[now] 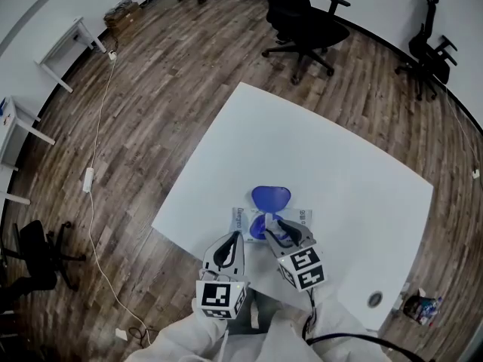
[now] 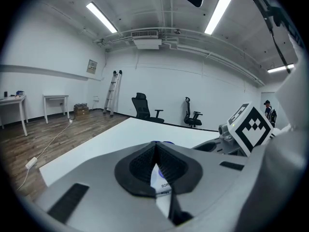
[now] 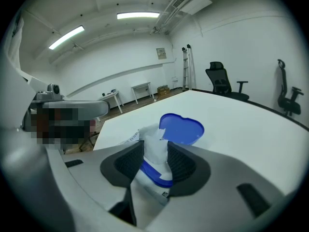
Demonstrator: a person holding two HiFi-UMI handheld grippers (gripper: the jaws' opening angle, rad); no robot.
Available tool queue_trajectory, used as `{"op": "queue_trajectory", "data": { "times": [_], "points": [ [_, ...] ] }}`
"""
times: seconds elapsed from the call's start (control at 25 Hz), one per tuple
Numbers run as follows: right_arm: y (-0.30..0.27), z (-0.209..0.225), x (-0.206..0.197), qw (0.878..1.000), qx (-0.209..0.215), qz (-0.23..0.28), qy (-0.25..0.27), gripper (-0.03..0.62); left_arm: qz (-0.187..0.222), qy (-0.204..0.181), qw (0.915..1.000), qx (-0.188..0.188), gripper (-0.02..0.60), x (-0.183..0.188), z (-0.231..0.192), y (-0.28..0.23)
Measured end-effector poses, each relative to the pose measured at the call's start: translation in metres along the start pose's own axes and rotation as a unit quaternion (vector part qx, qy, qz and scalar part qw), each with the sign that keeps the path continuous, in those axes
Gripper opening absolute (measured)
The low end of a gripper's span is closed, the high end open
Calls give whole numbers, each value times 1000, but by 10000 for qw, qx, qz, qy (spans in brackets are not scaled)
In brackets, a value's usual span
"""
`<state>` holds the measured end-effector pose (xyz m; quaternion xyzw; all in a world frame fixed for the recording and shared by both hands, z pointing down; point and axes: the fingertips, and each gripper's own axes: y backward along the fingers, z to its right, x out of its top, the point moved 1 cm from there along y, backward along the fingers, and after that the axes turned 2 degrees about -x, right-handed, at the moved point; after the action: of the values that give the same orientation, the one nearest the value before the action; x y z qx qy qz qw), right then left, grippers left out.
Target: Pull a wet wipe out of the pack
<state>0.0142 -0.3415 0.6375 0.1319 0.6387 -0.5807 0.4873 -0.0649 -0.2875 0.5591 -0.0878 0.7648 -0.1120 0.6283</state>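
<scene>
- The grasping step is judged to be in hand: the soft white rectangular wet-wipe pack point(image 1: 238, 219) is laid flat near the close edge of the white tabletop point(image 1: 339, 172), and its blue heart-shaped plastic lid point(image 1: 270, 197) is flipped up at the far side of the pack.
- A crumpled white wipe tuft point(image 3: 153, 134) is seen standing up out of the blue-rimmed opening at the middle of the pack; nothing is pulled free yet.
- The right gripper point(image 3: 155, 151) is angled down over the pack, and its jaws are spread wide on either side of the tuft, with no squeeze to be made out.
- The left gripper point(image 2: 155, 144) is held nearly level at the pack's near-left edge, its jaws brought together with nothing between them.
- Next, the right jaws are expected to be closed firmly on the tuft, and the wipe drawn upward; the pack is probably best pinned down by the left gripper so that it is not lifted along.
</scene>
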Motion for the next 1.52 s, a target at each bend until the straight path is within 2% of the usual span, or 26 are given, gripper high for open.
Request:
{"op": "queue_trajectory", "data": {
  "times": [0.24,0.8,0.96,1.52],
  "points": [
    [-5,-1,-3,9999,13,-151,-6,121,5,36,10000,-13,-3,-1,1,-1],
    [-4,3,-3,9999,-65,-94,-106,18,1,44,10000,22,-3,-4,1,-4],
    [-3,4,-2,9999,-60,-61,-87,15,30,46,10000,41,-3,-2,1,-3],
    [25,2,29,9982,-209,522,-186,12,149,56,9998,-98,-3,5,12,-1]
  ]
}}
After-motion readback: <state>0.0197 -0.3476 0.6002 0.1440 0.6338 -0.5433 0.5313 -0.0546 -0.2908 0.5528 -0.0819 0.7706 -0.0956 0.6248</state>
